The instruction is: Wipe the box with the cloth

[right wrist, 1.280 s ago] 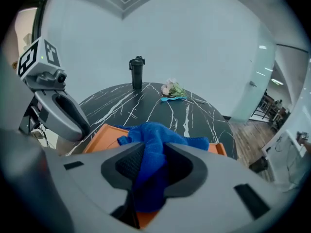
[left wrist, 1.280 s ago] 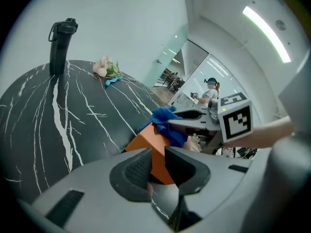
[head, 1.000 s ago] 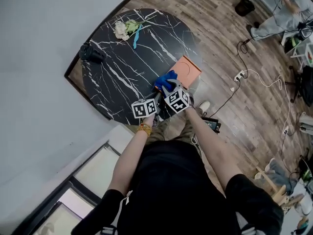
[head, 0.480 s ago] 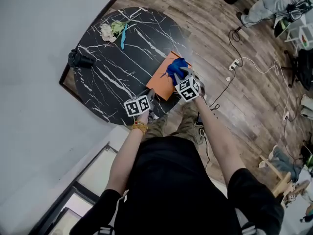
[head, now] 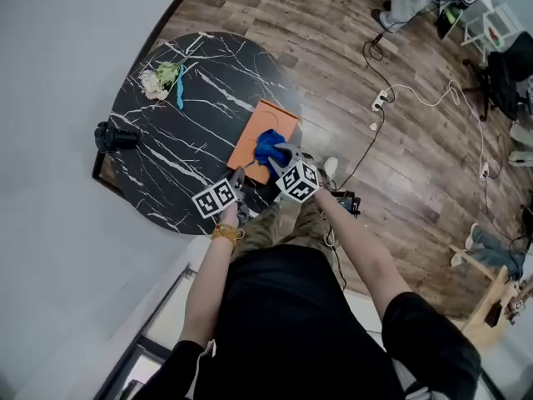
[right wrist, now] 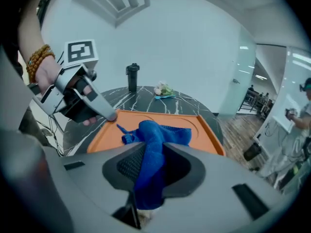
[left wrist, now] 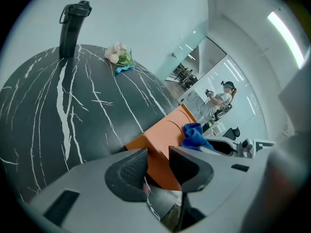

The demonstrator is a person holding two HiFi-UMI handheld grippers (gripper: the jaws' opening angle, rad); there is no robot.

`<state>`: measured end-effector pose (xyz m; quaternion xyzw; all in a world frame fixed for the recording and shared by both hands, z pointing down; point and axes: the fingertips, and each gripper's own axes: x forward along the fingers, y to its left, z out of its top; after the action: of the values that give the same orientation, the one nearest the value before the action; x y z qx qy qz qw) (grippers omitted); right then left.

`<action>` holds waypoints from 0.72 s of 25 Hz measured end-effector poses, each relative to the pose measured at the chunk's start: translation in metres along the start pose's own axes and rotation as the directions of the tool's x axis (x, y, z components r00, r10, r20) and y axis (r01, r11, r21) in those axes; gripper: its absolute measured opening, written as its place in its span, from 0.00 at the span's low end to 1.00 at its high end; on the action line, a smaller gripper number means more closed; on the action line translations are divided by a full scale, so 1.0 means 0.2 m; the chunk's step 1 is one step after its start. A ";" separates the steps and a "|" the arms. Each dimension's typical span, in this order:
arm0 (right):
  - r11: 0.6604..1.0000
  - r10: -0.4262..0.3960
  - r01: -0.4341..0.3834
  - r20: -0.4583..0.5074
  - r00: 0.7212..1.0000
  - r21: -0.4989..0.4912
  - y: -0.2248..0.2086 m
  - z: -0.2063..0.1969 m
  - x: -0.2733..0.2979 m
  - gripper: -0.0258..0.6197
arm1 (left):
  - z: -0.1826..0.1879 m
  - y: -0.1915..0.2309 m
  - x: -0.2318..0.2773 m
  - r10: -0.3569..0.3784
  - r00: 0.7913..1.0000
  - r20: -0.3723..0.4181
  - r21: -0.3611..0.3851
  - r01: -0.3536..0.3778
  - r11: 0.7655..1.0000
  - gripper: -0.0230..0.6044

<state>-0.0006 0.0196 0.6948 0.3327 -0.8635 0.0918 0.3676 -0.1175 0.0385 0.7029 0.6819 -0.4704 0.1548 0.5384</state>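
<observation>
The orange box lies on the lower right part of the round black marble table, close to the edge nearest the person, its long axis running from bottom centre of the head view up and slightly right. The blue cloth rests bunched on the box's lower half, pinched firmly in the closed jaws of the right gripper, so the bare lid stretches up-frame, away from that gripper; a wipe would likely run along that axis. The left gripper sits at the box's lower left corner, the nearer one to that end. Its jaws have just been opening and stand apart, with the box's corner showing in the gap but not pressed. With that hold loose, the box may slide under a push. A white flower bunch and a black bottle stand well apart at upper left, clear of the stroke; cables trail over the wooden floor at upper right
</observation>
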 end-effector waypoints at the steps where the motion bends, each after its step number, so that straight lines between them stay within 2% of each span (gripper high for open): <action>1: 0.999 -0.014 0.014 -0.006 1.000 0.040 -0.08 -0.02 -0.01 0.18 | -0.01 0.00 0.01 0.008 1.000 -0.009 0.008 -0.008 1.000 0.26; 5: 0.990 -0.042 0.046 -0.030 0.999 0.137 -0.33 -0.07 -0.05 0.18 | -0.04 -0.04 0.06 0.057 0.996 -0.071 0.034 -0.054 0.998 0.28; 8: 0.986 -0.013 0.015 -0.016 1.000 0.165 -0.30 -0.04 -0.03 0.17 | -0.04 -0.01 0.05 0.090 0.993 -0.078 0.023 -0.088 0.996 0.30; 11: 0.992 0.053 -0.053 0.005 0.999 0.118 -0.17 -0.02 -0.02 0.17 | -0.04 -0.01 0.07 0.110 0.992 -0.065 -0.011 -0.111 0.994 0.31; 14: 0.990 0.108 -0.108 0.011 0.994 0.087 -0.05 -0.04 -0.05 0.17 | -0.05 -0.01 0.08 0.129 0.990 -0.059 -0.092 -0.134 0.987 0.32; 18: 0.974 0.206 -0.207 0.026 0.978 0.087 -0.04 -0.04 -0.04 0.17 | -0.02 0.03 0.07 0.124 0.991 -0.048 -0.245 -0.132 0.961 0.24</action>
<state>0.0130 0.0194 0.6945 0.2580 -0.8915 0.1651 0.3338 -0.1134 0.0367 0.7171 0.5751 -0.5204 0.1403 0.6154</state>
